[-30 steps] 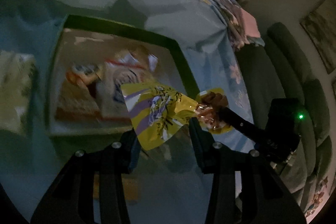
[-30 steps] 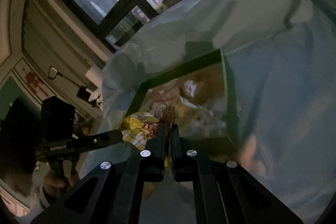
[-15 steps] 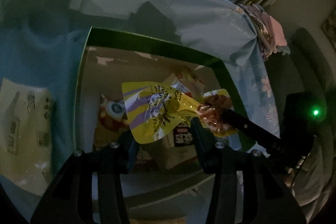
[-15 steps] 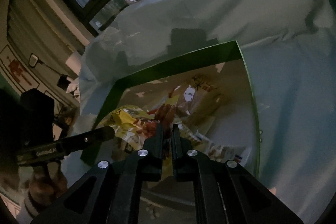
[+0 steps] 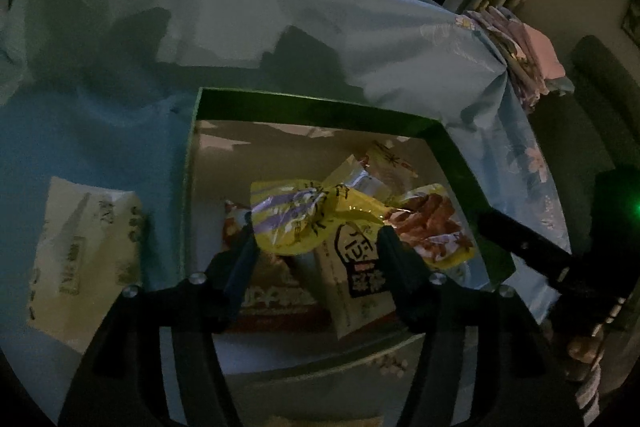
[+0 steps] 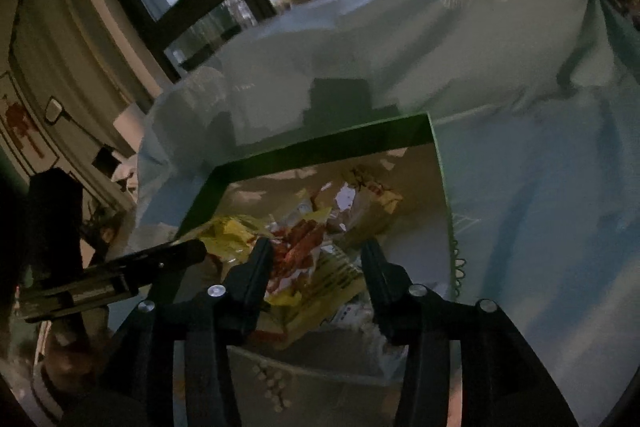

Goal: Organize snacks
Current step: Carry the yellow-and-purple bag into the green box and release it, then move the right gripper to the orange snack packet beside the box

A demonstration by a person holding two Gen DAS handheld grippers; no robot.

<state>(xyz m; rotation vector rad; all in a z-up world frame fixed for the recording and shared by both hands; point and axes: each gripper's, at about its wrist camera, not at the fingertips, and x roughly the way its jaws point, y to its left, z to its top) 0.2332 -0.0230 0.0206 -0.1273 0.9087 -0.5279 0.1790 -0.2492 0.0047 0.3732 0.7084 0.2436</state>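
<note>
- Two black grippers hover over the green-rimmed cardboard box [image 5: 316, 107] on pale blue cloth [image 5: 100, 147].
- Left gripper [image 5: 316, 233] and right gripper [image 6: 316, 259]: jaws spread, gripping nothing.
- Crinkled yellow snack packet [image 5: 320, 215] lies atop other packets inside the box.

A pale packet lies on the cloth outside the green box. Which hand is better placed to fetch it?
Probably left. The pale packet lies left of the green box, on the side of the left gripper, whose jaws stand open. The right gripper, also open, does not see the packet.
</note>
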